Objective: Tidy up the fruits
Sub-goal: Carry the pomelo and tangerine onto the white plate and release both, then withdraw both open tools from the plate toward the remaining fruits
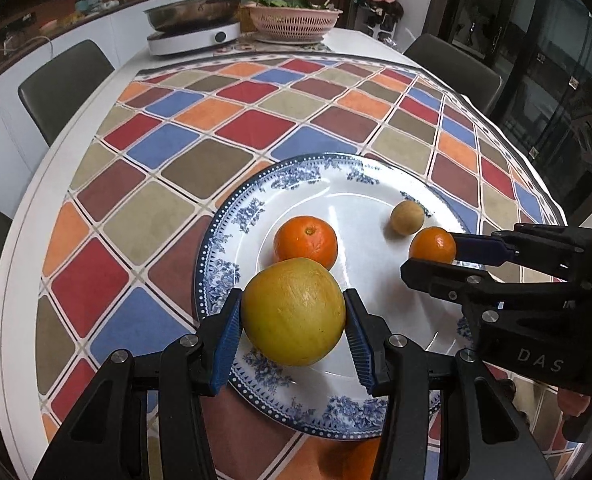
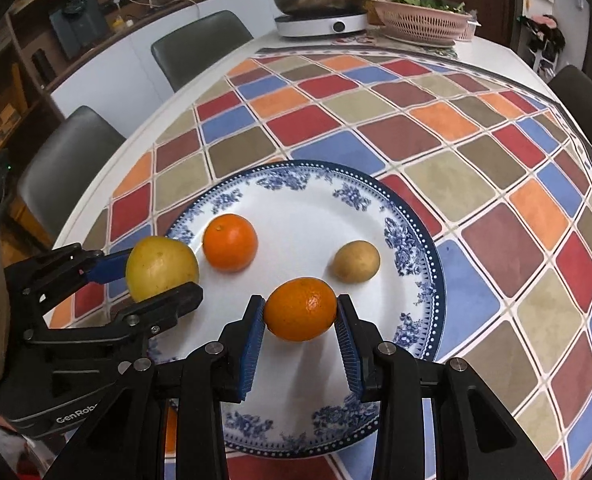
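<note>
A blue-and-white plate point(image 1: 231, 248) point(image 2: 408, 216) lies on the checked tablecloth. On it rest an orange point(image 1: 306, 242) point(image 2: 230, 242) and a small tan fruit point(image 1: 406, 217) point(image 2: 356, 261). My left gripper point(image 1: 293, 312) point(image 2: 159, 276) is shut on a large yellow fruit point(image 1: 293, 312) point(image 2: 161, 266), held over the plate's near left edge. My right gripper point(image 2: 300, 309) point(image 1: 434, 254) is shut on a small orange point(image 2: 300, 309) point(image 1: 432, 244), held over the plate's right part.
At the table's far end stand a white induction cooker with a steel pan point(image 1: 193, 24) point(image 2: 322, 12) and a pink basket of greens point(image 1: 291, 18) point(image 2: 424, 20). Grey chairs point(image 1: 65, 84) point(image 2: 199, 48) ring the table. Something orange point(image 1: 360, 456) lies below the plate's near edge.
</note>
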Demonstrator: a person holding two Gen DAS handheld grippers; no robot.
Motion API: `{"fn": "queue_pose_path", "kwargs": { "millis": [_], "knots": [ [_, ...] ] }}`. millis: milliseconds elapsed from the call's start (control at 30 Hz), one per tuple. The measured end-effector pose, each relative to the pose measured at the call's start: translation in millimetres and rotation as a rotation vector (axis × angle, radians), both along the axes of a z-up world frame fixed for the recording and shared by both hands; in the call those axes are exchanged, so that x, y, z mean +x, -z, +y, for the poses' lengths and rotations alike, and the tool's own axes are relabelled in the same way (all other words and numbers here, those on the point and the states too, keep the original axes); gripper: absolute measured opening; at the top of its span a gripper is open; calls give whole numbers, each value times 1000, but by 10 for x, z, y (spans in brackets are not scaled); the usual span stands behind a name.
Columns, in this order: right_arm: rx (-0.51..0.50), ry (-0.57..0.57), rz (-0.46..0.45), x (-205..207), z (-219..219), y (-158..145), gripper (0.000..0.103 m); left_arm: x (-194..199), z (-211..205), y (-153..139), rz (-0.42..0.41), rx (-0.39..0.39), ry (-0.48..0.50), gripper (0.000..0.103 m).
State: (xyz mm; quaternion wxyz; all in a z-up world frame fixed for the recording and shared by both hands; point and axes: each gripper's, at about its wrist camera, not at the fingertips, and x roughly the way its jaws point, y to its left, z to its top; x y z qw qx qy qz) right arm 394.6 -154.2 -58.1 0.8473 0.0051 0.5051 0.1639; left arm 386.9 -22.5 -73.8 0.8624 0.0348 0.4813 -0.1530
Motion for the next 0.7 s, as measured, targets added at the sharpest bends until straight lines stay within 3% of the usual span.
{"fn": "queue_pose_path", "kwargs": {
  "millis": [133, 233, 367, 700],
  "knots": [
    [-10, 4, -1, 6, 2, 30, 37, 33, 9, 40, 22, -11, -3, 49],
    [-14, 10, -3, 11, -2, 28, 44, 33, 18, -8, -3, -3, -11, 59],
    [-23, 20, -25, -10, -32, -29, 45, 1, 55, -93, -24, 0, -24, 60],
    [-62, 35, -130, -329, -78, -415, 45, -376, 123, -496, -115, 17, -51, 64]
  ]
}}
